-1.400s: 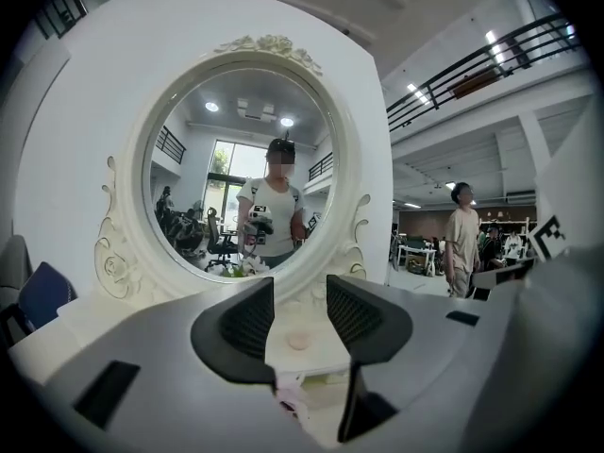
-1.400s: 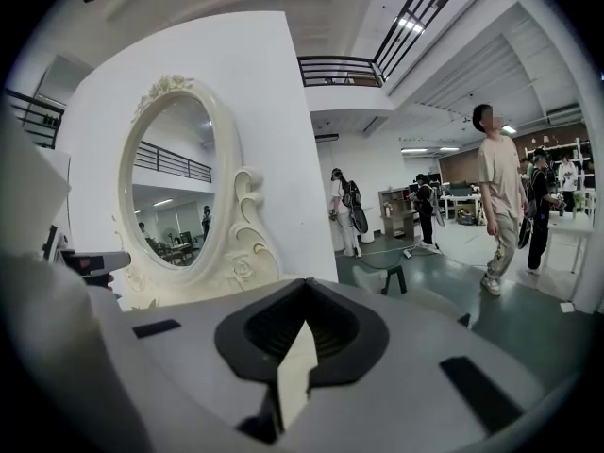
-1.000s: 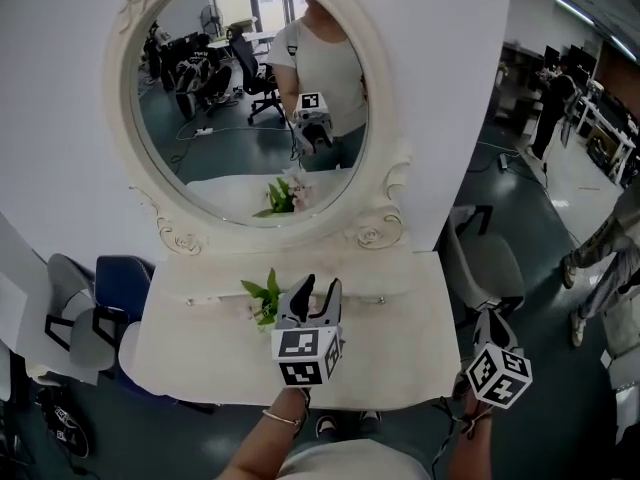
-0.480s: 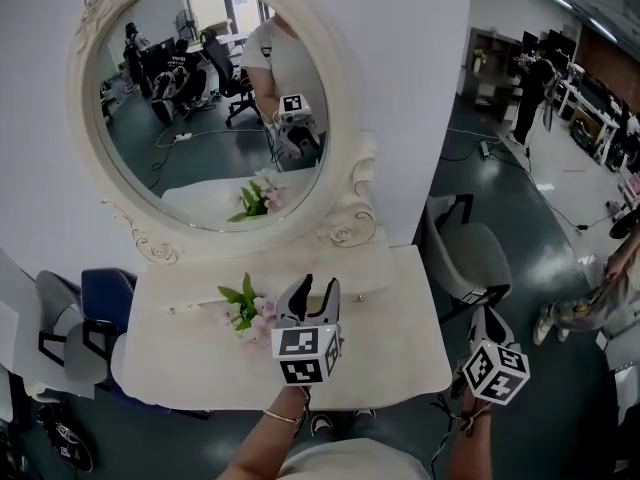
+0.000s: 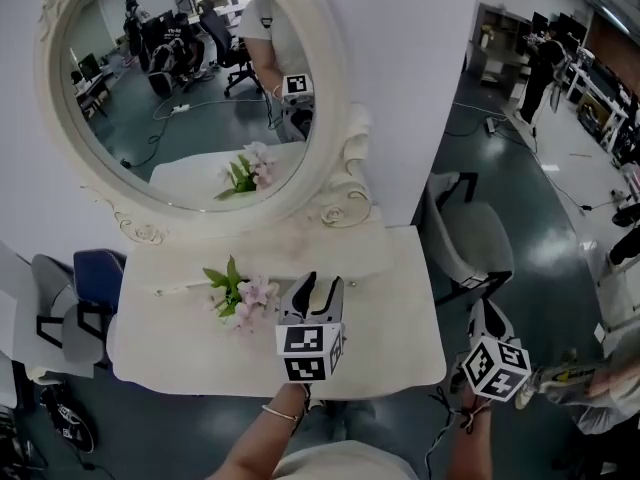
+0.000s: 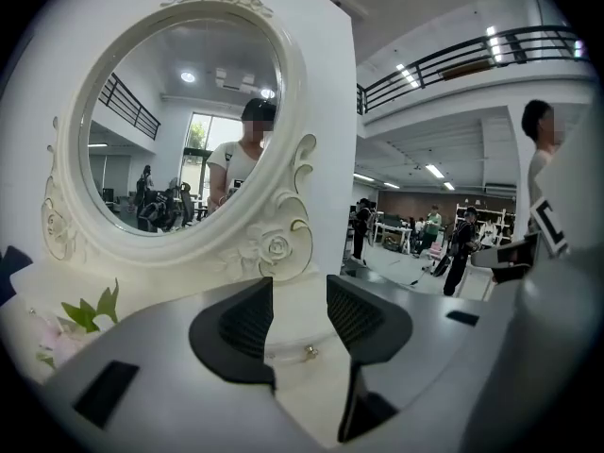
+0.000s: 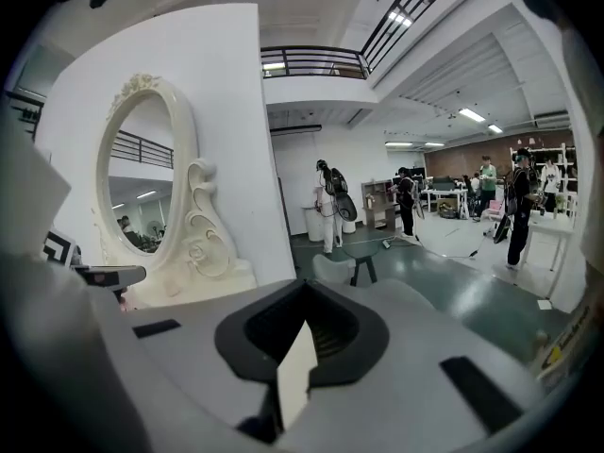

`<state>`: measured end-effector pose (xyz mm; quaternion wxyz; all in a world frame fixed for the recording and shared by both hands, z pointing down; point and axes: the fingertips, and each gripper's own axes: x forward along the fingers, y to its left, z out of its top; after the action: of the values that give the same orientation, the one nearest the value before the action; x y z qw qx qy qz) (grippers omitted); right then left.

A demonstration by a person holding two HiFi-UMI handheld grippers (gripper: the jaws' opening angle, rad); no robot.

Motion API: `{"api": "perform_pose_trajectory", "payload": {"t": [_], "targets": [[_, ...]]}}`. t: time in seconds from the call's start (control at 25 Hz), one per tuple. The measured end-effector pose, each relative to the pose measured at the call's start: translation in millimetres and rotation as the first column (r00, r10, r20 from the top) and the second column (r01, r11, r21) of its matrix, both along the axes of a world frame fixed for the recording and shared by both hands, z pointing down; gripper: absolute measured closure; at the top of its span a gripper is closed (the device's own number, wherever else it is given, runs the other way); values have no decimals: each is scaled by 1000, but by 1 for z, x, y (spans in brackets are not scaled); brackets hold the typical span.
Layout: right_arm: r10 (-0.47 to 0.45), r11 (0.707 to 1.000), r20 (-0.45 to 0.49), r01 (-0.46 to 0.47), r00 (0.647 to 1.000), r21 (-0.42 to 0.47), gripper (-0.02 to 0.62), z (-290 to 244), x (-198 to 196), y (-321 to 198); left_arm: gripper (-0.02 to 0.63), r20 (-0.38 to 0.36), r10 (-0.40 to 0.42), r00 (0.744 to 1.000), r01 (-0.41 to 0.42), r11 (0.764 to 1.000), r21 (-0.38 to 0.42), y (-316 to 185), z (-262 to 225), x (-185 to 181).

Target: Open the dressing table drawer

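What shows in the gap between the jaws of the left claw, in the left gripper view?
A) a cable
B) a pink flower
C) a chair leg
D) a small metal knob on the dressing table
D: the left claw has its jaws apart, and the small knob sits in the gap between them; the flowers lie far off to the left.
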<state>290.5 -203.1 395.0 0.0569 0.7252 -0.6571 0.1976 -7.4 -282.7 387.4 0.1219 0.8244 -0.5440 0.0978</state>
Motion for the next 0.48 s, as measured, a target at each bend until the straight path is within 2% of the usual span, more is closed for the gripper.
{"api": "perform_pose_trajectory", "payload": {"t": [0.48], "targets": [[-111,990,39,114,993,-85,589,61,-7,-28,430,37,-66,997,69,992,-102,-4,75,13]]}}
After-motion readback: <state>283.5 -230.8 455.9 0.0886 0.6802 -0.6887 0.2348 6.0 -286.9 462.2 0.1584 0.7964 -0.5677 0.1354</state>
